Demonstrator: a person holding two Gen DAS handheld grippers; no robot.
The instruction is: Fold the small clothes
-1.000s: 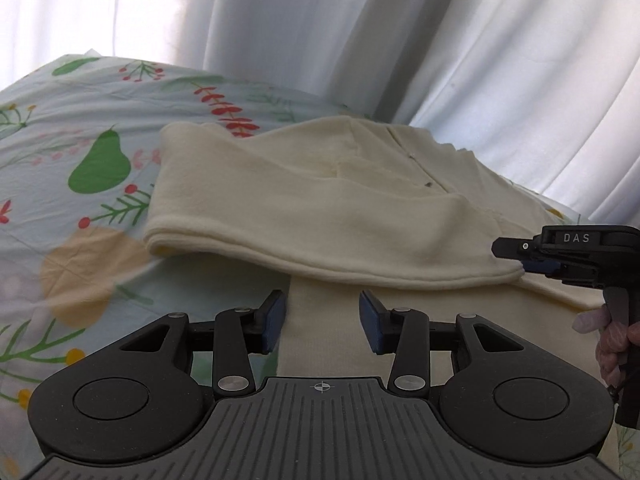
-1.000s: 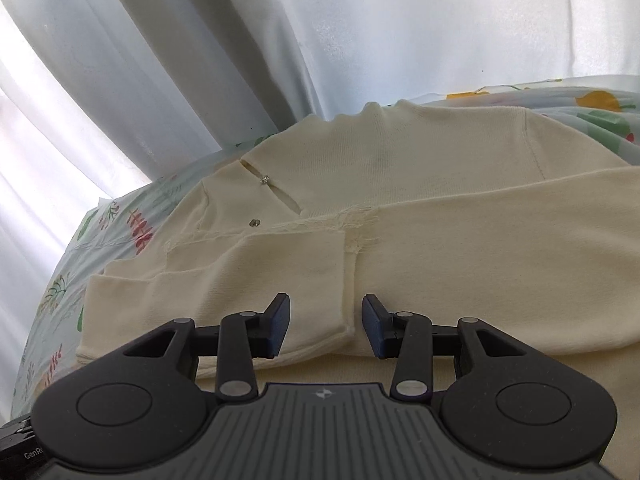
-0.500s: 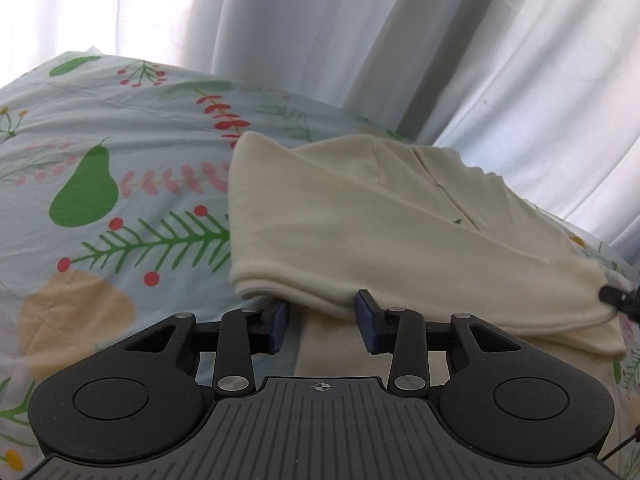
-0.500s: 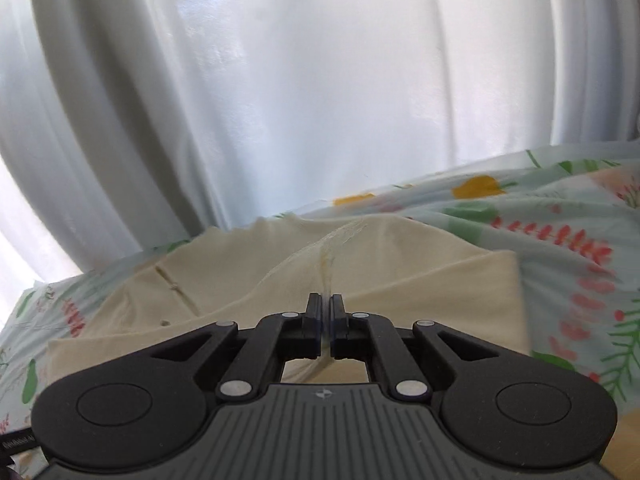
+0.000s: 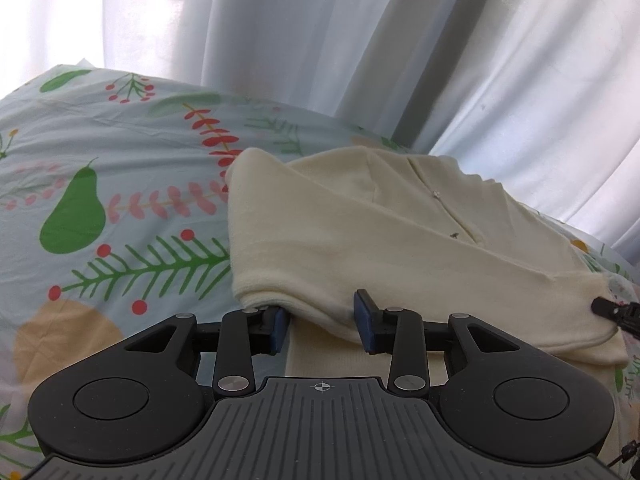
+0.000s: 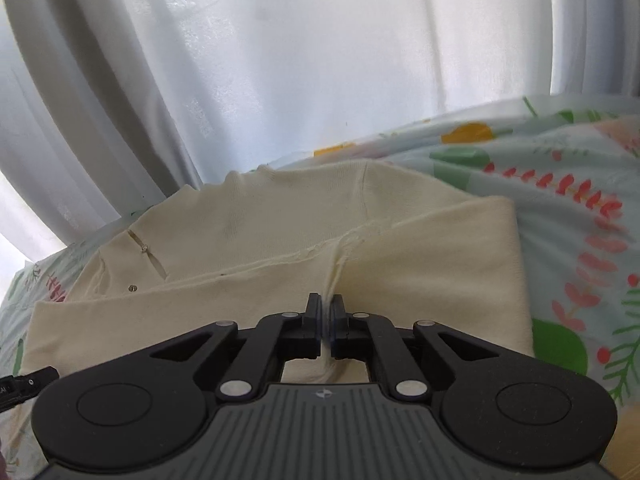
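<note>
A cream knit top (image 5: 360, 232) lies on the printed bedsheet, its lower part folded up over the body. My left gripper (image 5: 322, 322) is open, its jaws on either side of the folded edge near the left corner. My right gripper (image 6: 326, 316) is shut on the cream top (image 6: 280, 240), pinching the fabric at a seam on the folded edge. The tip of the right gripper shows at the right edge of the left wrist view (image 5: 616, 310). The tip of the left gripper shows at the left edge of the right wrist view (image 6: 28, 380).
The bedsheet (image 5: 120, 200) carries pears, leaves and berries and spreads out to the left and right of the top. White curtains (image 5: 320, 40) hang close behind the bed's far edge.
My right gripper closed on the folded edge of the top. My left gripper moved forward until the folded edge sits between its open jaws. The fold has been drawn further up over the body.
</note>
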